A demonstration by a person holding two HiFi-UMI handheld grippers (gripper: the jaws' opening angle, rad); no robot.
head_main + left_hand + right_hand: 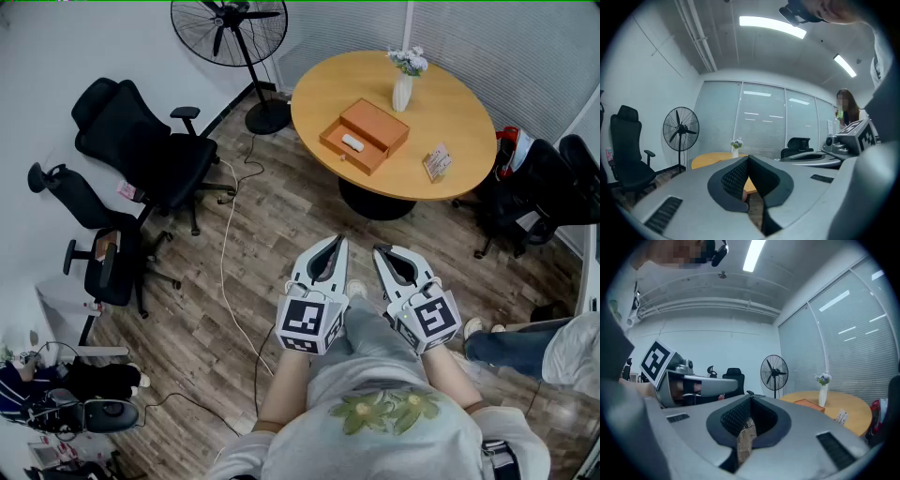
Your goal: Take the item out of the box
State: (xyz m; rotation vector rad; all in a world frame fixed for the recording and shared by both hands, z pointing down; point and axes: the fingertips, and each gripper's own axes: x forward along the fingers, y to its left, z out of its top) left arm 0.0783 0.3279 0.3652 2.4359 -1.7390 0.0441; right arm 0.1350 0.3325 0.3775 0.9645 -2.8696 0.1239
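Note:
An orange box (377,125) lies on the round wooden table (459,103) far ahead of me, its drawer (356,152) pulled out. A small white item (352,142) rests in the drawer. Both grippers hang close to my body, well short of the table, pointing towards it. My left gripper (341,242) is shut with nothing between its jaws; in the left gripper view its tips (749,159) meet. My right gripper (379,251) is shut and empty too, its tips (751,400) touching. The box (807,403) shows small in the right gripper view.
A white vase with flowers (404,82) and a small card stand (437,161) share the table. A standing fan (234,37) and two black office chairs (141,145) (98,248) stand at the left. A cable (225,253) crosses the wooden floor. Another person's leg (520,342) is at the right.

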